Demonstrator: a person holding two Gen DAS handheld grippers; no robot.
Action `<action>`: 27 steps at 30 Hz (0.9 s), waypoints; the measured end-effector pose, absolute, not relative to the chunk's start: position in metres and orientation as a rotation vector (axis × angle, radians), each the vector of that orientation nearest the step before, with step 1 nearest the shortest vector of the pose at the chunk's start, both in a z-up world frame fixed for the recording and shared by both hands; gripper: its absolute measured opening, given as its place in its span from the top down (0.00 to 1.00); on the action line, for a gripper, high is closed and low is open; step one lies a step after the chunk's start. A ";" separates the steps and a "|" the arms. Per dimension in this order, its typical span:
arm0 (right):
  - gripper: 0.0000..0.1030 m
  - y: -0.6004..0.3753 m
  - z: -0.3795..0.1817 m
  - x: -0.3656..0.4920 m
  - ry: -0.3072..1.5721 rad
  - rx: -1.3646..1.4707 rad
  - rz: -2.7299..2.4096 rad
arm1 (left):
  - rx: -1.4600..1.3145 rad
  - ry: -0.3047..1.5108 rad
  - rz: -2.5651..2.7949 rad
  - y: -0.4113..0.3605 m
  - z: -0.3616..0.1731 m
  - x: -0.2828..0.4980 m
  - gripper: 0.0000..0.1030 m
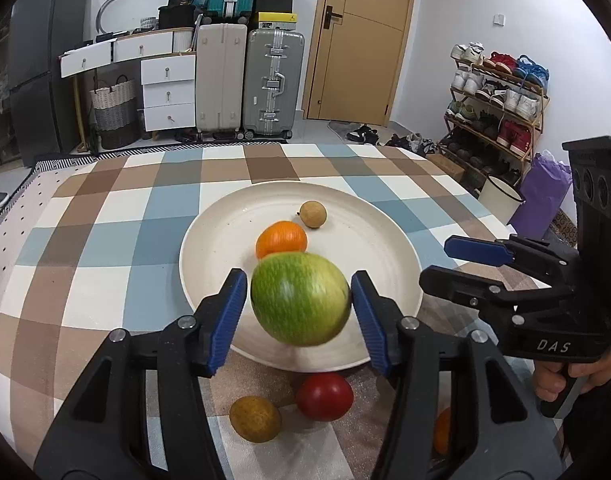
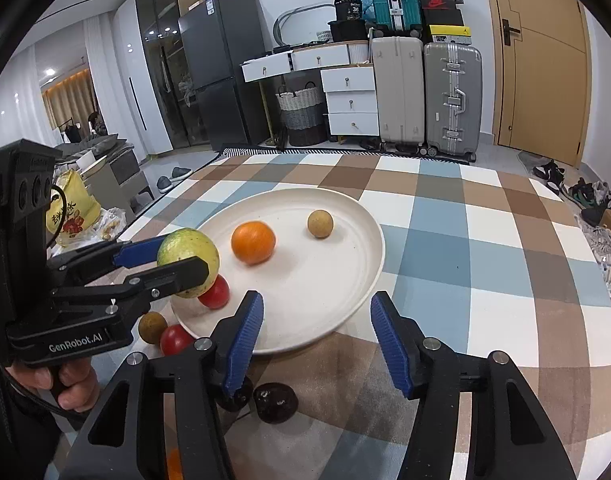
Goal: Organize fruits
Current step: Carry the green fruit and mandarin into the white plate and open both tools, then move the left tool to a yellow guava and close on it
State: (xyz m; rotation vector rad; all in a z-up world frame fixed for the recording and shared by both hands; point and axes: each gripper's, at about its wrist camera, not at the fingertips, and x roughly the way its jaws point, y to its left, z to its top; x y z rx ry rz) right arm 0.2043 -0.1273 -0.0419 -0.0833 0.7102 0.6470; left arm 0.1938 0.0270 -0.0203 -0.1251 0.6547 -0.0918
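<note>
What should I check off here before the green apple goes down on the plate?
1. Green apple over plate: ok.
2. Left hand-held gripper gripping apple: not ok, a gap shows on one side and the apple is blurred.
3. Right hand-held gripper open and empty: ok.
4. Landing spot clear of orange: cannot tell.
5. All fruit on plate: not ok, red fruit lies on tablecloth.

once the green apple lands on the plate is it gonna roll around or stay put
The green apple looks round and smooth, so it will probably roll a little. The plate is shallow with a raised rim, which should likely keep it in. It may bump the orange close behind it.
</note>
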 end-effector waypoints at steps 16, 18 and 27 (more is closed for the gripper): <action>0.14 -0.140 -0.039 0.197 0.700 -0.058 0.647 | -0.123 0.620 -0.035 0.036 -0.011 0.162 0.12; 0.09 -0.141 -0.038 0.196 0.709 -0.054 0.649 | -0.129 0.616 -0.029 0.037 -0.009 0.159 0.04; 0.01 -0.153 -0.036 0.182 0.733 -0.042 0.650 | -0.141 0.609 0.006 0.039 -0.003 0.126 0.01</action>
